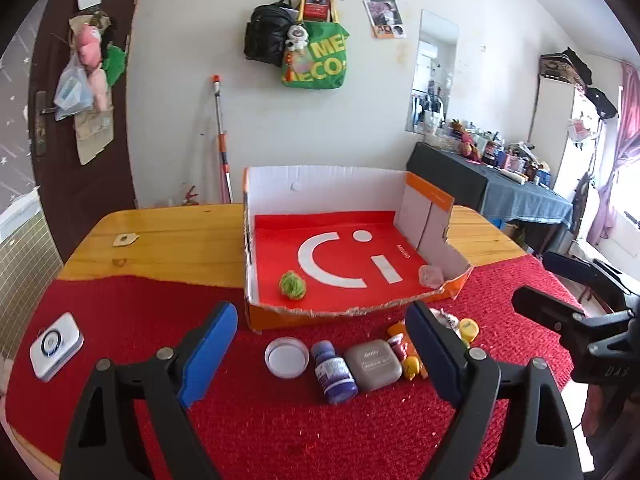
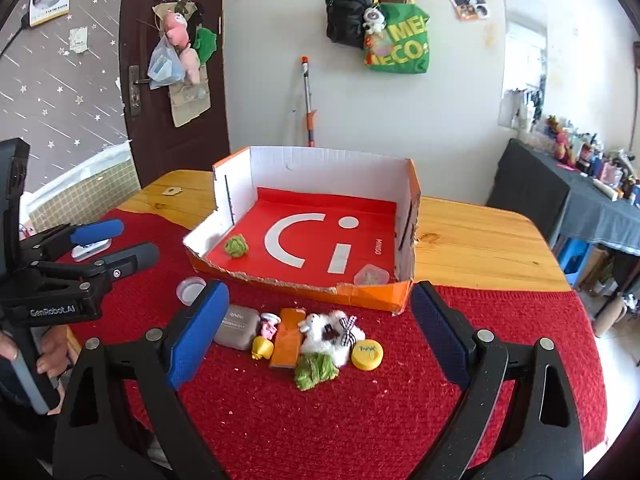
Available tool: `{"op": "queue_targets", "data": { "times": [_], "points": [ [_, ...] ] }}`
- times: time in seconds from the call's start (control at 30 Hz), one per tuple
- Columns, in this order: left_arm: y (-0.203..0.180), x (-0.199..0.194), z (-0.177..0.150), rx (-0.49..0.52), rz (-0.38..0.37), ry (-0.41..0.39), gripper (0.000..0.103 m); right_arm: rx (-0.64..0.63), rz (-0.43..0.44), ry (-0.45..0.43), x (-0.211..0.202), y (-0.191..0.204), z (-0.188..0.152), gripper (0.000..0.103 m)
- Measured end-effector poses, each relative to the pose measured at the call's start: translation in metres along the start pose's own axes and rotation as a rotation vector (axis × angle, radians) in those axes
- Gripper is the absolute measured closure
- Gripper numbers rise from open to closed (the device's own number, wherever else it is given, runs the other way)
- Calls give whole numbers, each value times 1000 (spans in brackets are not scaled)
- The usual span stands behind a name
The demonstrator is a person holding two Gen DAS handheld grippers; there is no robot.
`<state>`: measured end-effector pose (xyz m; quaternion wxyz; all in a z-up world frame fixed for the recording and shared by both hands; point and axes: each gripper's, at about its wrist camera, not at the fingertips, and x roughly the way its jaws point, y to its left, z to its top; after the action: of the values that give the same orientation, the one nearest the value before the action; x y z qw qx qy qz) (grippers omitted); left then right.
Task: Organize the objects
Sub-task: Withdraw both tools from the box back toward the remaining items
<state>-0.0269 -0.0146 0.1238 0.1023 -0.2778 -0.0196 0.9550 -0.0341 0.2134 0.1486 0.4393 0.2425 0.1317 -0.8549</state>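
A: Jaws wide apart on both sides. The left gripper (image 1: pixel 320 344) and the right gripper (image 2: pixel 320 324) hang over the red cloth with nothing between their pads.

B: Biggest first, then: the cardboard box (image 2: pixel 332 168) sits on the table (image 2: pixel 480 228), front wall torn low. A green ball (image 2: pixel 236 246) and a small clear lid (image 2: pixel 371 274) already lie inside.

A: And the pile just in front of it, still outside. The white plush toy (image 2: pixel 328 330) looks soft and light; I'd squeeze it across the body.

B: The grey case (image 1: pixel 373 364) looks stiff and smooth, so take it across its short sides. The purple bottle (image 1: pixel 334 372) lies on its side and could roll; grip the middle.

A: The white round lid (image 1: pixel 286 357) is shallow, pinch its rim. The yellow cap (image 2: pixel 367 354) likewise, it's slippery plastic I'd guess.

B: Smallest, the yellow duck (image 2: pixel 262 349), touching the case. Light, but easy to flick away.
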Motion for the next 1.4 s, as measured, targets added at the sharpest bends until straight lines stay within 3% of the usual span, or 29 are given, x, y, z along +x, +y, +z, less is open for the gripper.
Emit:
{"op": "queue_targets", "data": {
  "times": [0.27, 0.67, 0.73, 1.1, 1.2, 1.23, 1.4],
  "points": [
    [1, 9, -31, -54, 19, 44, 12, -1, -85, -19, 9, 10, -33, 10],
    [2, 36, -56, -82, 37, 152, 12, 47, -75, 73, 40, 5, -62, 10],
    [2, 40, -57, -81, 34, 162, 12, 24, -27, 87, 45, 5, -64, 10],
    [4, 58, -61, -89, 21, 213, 18, 63, -10, 143, 64, -8, -68, 10],
    [3, 63, -61, -90, 14, 225, 21, 76, 27, 164, 70, -13, -69, 10],
    [3, 65, -61, -91, 9, 229, 23, 34, 98, 168, 71, -14, -69, 10],
    [3, 69, -59, -91, -1, 236, 27, 36, 103, 176, 75, -15, -70, 10]
  ]
}}
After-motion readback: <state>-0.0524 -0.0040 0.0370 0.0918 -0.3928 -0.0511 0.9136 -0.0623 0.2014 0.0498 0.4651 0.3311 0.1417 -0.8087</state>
